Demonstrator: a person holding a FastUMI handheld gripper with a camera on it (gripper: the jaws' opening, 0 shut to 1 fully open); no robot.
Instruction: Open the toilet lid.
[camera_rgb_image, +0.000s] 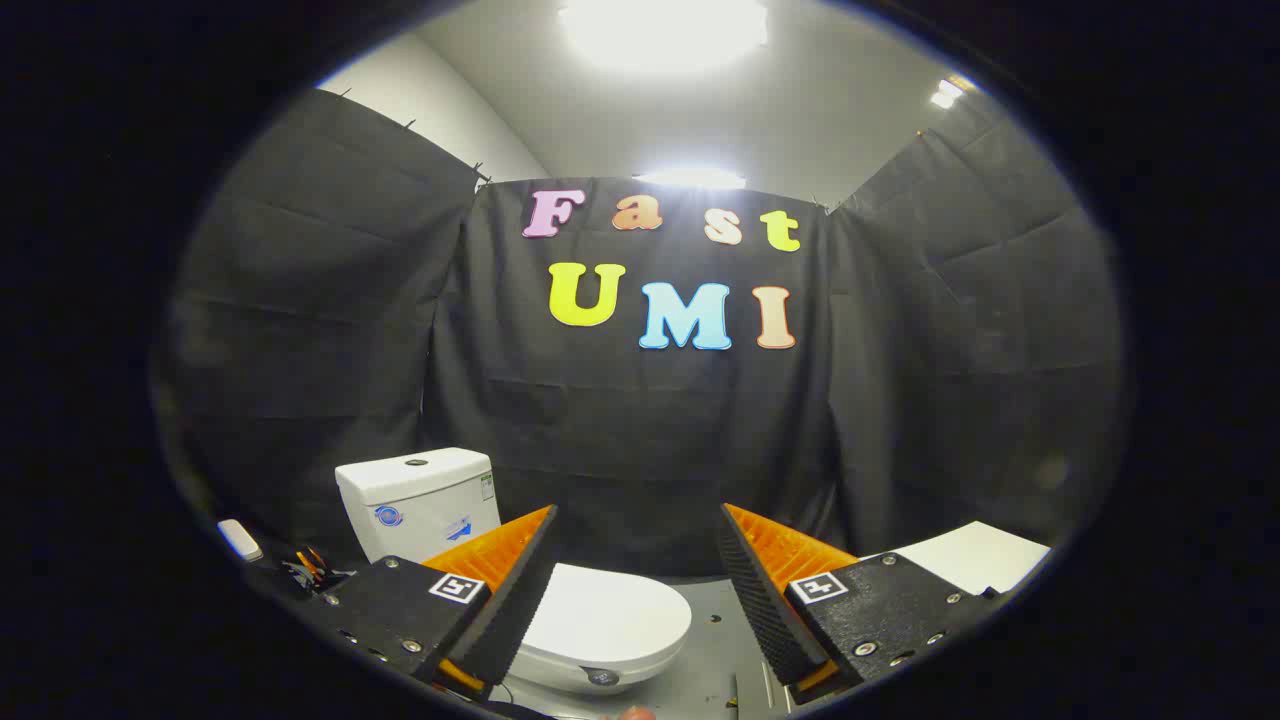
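Note:
A small white toilet stands low in front of me, its lid (605, 612) lying flat and closed over the bowl. Behind the lid rises the white tank (420, 500), with a round button on top and stickers on its front. My gripper (638, 535) is open, held above the toilet. The left finger (515, 590) hangs over the lid's left side and hides part of it. The right finger (760, 600) is off to the right of the bowl, over the floor. Nothing is between the fingers.
The grey floor (715, 640) runs to the right of the toilet. A white flat board (975, 555) lies at the right, beyond the right finger. A small white object (240, 540) and some dark clutter (310, 570) sit left of the tank.

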